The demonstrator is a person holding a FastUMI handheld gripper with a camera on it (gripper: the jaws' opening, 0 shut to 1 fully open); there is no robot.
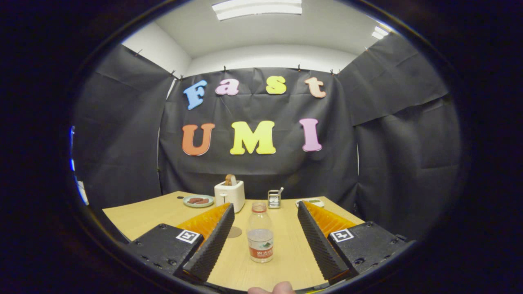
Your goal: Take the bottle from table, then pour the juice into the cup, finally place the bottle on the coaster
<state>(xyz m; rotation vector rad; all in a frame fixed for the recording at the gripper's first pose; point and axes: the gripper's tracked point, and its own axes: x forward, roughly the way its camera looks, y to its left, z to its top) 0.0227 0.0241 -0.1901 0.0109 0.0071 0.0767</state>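
Fingertips of a person's hand (271, 288) show closest to the camera, below the gripper (265, 214), whose fingers are spread wide, gripping nothing. Left to right: round green plate (198, 200) with brownish food, flat round tan coaster (234, 232) partly hidden behind the left finger, white toaster (229, 194) holding a slice, small clear plastic bottle (260, 239) with pale cap and red-white label standing upright on the light wooden table (143, 216) between the fingers, touching neither, small metal rack (274, 198), white dish (310, 202) further back.
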